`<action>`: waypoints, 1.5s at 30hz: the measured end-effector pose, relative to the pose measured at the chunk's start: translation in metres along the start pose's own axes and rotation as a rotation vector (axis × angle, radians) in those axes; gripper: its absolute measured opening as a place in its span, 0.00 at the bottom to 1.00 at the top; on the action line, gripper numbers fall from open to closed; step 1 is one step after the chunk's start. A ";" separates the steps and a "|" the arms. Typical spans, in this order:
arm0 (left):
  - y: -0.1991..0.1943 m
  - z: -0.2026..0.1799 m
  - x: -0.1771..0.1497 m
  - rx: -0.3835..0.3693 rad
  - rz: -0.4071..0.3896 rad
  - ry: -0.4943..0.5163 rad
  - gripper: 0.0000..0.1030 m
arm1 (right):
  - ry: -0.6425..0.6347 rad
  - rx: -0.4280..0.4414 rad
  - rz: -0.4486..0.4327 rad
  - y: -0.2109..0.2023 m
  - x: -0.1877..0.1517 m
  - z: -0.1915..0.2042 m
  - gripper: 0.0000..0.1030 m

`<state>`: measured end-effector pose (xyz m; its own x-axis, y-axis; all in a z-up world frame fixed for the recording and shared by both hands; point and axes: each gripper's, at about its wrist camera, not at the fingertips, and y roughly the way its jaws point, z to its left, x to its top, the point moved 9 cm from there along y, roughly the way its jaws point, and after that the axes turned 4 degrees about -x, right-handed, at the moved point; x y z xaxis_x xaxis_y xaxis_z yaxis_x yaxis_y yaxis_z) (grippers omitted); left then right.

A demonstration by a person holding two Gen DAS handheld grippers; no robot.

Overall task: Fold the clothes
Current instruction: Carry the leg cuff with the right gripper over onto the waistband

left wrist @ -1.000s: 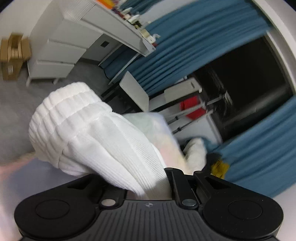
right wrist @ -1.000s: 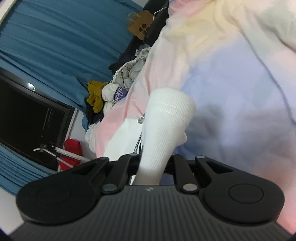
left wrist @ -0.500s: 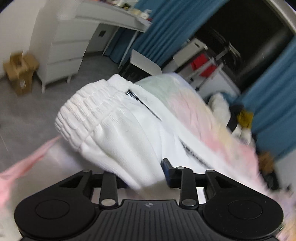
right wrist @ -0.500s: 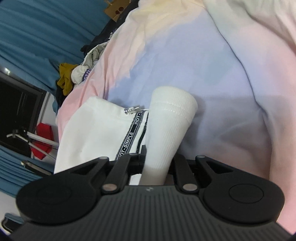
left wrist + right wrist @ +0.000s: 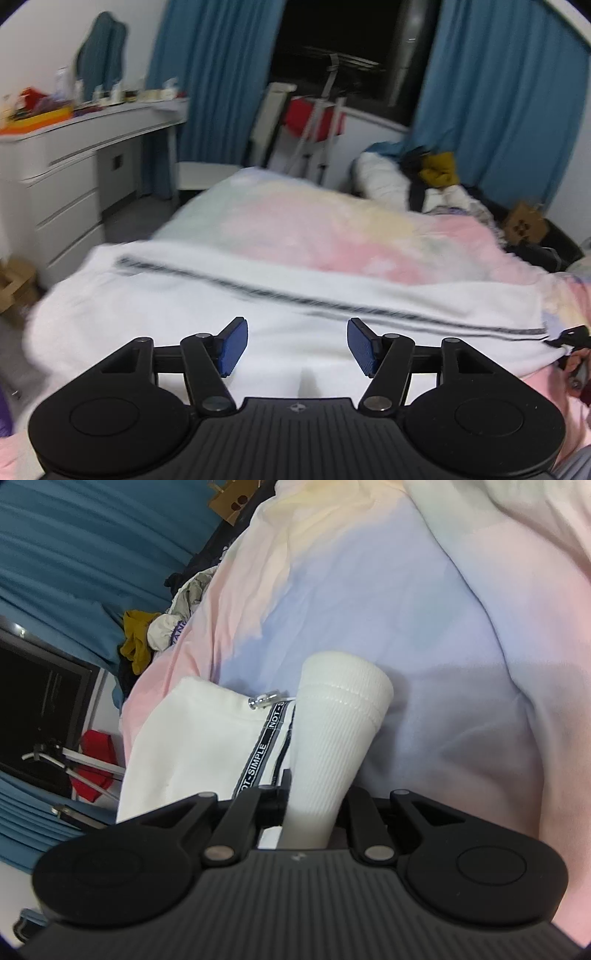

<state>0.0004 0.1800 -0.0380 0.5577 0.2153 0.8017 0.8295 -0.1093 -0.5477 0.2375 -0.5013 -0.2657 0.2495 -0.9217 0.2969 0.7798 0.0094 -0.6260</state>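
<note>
Your left gripper (image 5: 297,349) stands wide open with nothing between its blue pads (image 5: 232,345), hovering just above the white garment (image 5: 229,306). That garment lies spread across the pastel bedspread (image 5: 332,229) right ahead of the gripper, its dark stripe (image 5: 332,299) running crosswise. Your right gripper (image 5: 314,805) is clamped tight on the garment's ribbed white cuff (image 5: 332,746), which sticks up out of the jaws; just left of them lies the garment's body with a lettered black band (image 5: 260,757), and the bedspread fills the view beyond.
</note>
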 end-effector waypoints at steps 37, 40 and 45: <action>0.123 -0.057 0.014 -0.045 -0.177 -0.017 0.59 | -1.067 0.385 -0.654 -0.210 -0.142 0.256 0.12; 0.102 -0.036 0.034 -0.047 -0.221 -0.077 0.60 | -1.245 0.443 -0.669 -0.225 -0.208 0.274 0.12; 0.075 0.011 0.053 -0.068 -0.266 -0.238 0.63 | -1.501 0.448 -0.531 -0.195 -0.322 0.244 0.12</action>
<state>0.0917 0.1942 -0.0397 0.3062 0.4636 0.8315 0.9491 -0.0813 -0.3041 0.1454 -0.1119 -0.0628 0.0071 0.3119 0.9501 0.9803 0.1852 -0.0681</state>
